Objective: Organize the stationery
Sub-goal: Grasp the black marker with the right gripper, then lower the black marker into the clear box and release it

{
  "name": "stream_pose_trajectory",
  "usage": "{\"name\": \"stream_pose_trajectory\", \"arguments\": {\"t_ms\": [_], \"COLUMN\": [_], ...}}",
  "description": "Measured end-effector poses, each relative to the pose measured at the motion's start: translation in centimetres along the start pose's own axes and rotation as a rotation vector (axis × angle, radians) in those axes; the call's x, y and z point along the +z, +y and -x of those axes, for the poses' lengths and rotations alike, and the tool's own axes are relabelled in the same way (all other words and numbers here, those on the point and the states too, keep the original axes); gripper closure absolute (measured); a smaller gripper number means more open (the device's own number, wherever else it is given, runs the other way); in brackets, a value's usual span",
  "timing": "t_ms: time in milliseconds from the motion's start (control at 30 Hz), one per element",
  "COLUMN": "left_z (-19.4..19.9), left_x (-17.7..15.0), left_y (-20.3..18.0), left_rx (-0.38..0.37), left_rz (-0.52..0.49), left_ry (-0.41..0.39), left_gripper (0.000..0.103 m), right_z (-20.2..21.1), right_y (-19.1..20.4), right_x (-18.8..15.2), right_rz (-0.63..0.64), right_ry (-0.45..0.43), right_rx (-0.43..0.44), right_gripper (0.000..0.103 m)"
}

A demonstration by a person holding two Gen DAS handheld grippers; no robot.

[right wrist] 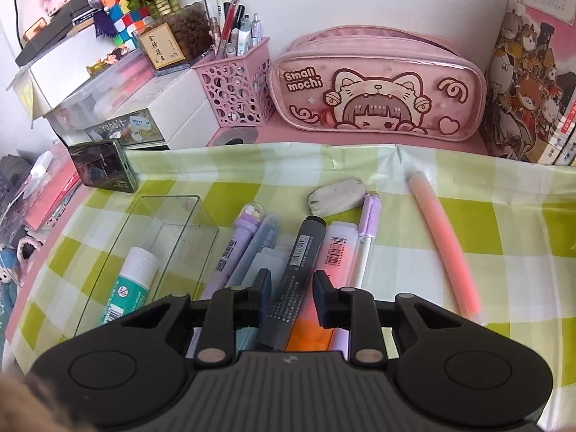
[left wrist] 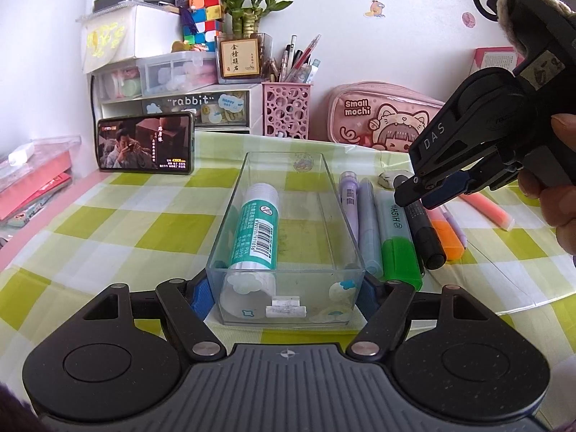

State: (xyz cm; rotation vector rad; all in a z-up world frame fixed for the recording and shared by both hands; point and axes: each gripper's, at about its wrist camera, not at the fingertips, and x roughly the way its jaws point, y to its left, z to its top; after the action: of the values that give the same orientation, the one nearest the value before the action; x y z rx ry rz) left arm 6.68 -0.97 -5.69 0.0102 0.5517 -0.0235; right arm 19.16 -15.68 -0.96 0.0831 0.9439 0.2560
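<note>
A clear plastic tray [left wrist: 325, 183] lies on the checked cloth with a green-and-white glue stick [left wrist: 257, 223] inside. My left gripper [left wrist: 286, 293] is shut on the tray's near end, one blue pad on each side. Right of the tray lie a purple pen [left wrist: 348, 194], a grey-blue marker [left wrist: 369, 216], a green highlighter [left wrist: 396, 237], a black marker [right wrist: 298, 270], an orange highlighter [left wrist: 448, 235] and a pink highlighter [right wrist: 446, 248]. My right gripper [right wrist: 291, 286] is open, its fingers straddling the black marker without touching it. It also shows in the left wrist view [left wrist: 428, 189].
A white eraser [right wrist: 338, 196] lies behind the pens. A pink pencil case [right wrist: 378, 82], a pink pen holder [right wrist: 237, 90], a phone [left wrist: 145, 142], white drawers [left wrist: 187, 100] and books [right wrist: 532, 72] line the back. Red books [left wrist: 32, 180] sit at left.
</note>
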Motion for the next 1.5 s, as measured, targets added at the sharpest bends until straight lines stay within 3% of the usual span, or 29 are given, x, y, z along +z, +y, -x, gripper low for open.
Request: {"name": "stream_pose_trajectory", "arguments": {"t_ms": [167, 233, 333, 400, 633, 733, 800, 867, 933, 1067, 1200, 1300, 1500], "left_z": [0.0, 0.0, 0.1, 0.0, 0.1, 0.1, 0.1, 0.1, 0.1, 0.1, 0.1, 0.1, 0.1], "left_x": [-0.1, -0.1, -0.1, -0.1, -0.1, -0.1, -0.2, -0.2, -0.2, -0.2, -0.2, -0.2, -0.2], "left_y": [-0.1, -0.1, -0.1, -0.1, 0.0, 0.0, 0.0, 0.1, 0.1, 0.1, 0.1, 0.1, 0.1], "left_rx": [0.004, 0.005, 0.006, 0.005, 0.005, 0.005, 0.007, 0.006, 0.007, 0.006, 0.008, 0.007, 0.006], "left_rz": [-0.004, -0.004, -0.005, -0.006, -0.007, -0.008, -0.009, -0.009, -0.011, -0.011, -0.013, -0.013, -0.014], "left_ry": [0.0, -0.001, -0.001, -0.001, -0.002, -0.002, -0.004, -0.005, -0.007, -0.009, -0.01, -0.009, -0.01], "left_gripper": [0.03, 0.03, 0.03, 0.03, 0.03, 0.03, 0.03, 0.03, 0.03, 0.03, 0.03, 0.03, 0.03], "right_z": [-0.2, 0.0, 0.2, 0.6, 0.6, -0.2, -0.9, -1.8, -1.8, -0.9, 1.2, 2.8, 2.5], "right_y": [1.6, 2.3, 1.9, 1.6, 1.9, 2.4, 2.6, 2.4, 2.3, 1.2, 0.3, 0.7, 4.3], "right_x": [-0.1, -0.3, -0.3, -0.3, -0.3, -0.1, 0.1, 0.3, 0.1, 0.1, 0.3, 1.0, 1.3], "right_rz": [0.069, 0.102, 0.07, 0.042, 0.069, 0.1, 0.117, 0.108, 0.123, 0.025, -0.063, -0.121, -0.138], "right_ry": [-0.011, -0.015, -0.015, -0.022, -0.015, 0.007, -0.003, 0.052, 0.04, 0.024, -0.018, -0.047, 0.012], "right_rx": [-0.043, -0.067, -0.048, -0.036, -0.032, -0.046, -0.081, -0.074, -0.069, -0.047, 0.017, 0.118, 0.272], "right_gripper": [0.082, 0.087, 0.09, 0.1, 0.098, 0.086, 0.084, 0.082, 0.083, 0.085, 0.085, 0.085, 0.085]}}
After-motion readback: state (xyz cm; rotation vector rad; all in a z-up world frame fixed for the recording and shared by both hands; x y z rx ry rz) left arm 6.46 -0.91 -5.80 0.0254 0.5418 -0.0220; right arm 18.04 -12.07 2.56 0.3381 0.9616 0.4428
